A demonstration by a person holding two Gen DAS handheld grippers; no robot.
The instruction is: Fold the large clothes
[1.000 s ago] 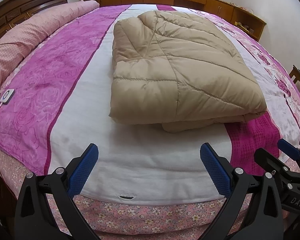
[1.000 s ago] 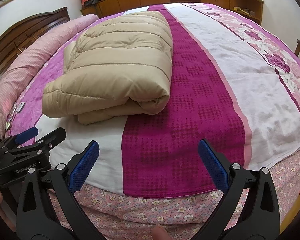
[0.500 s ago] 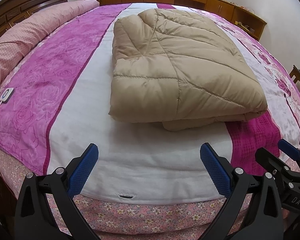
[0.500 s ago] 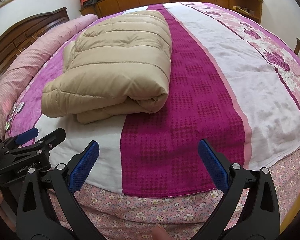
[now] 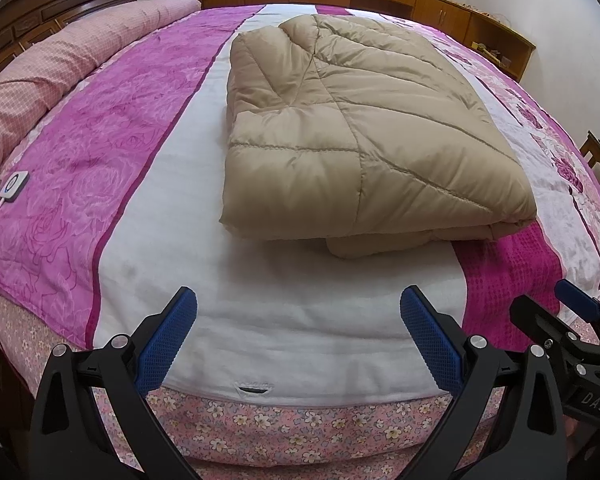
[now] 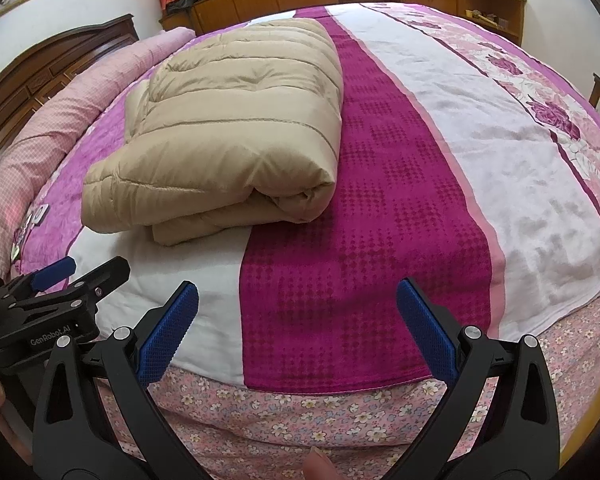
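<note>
Folded tan coat (image 5: 364, 132) on the bed (image 5: 300, 312) — near its edge. Left hand-held gripper (image 5: 298, 336) and right hand-held gripper (image 6: 298, 332) wide, holding nothing — both short of it.

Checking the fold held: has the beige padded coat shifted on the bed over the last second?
No. The coat sits as before: its near edge on the white stripe, right corner meeting the magenta stripe.

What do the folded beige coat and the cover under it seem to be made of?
Beige coat: likely a padded synthetic shell with a slight sheen; stitched quilt lines and puffy, rounded folded edges suggest filling.
Bed cover: looks like soft matte woven or terry-like cloth; a nubby dotted texture shows on its magenta stripe. Fibre can't be confirmed.
</note>
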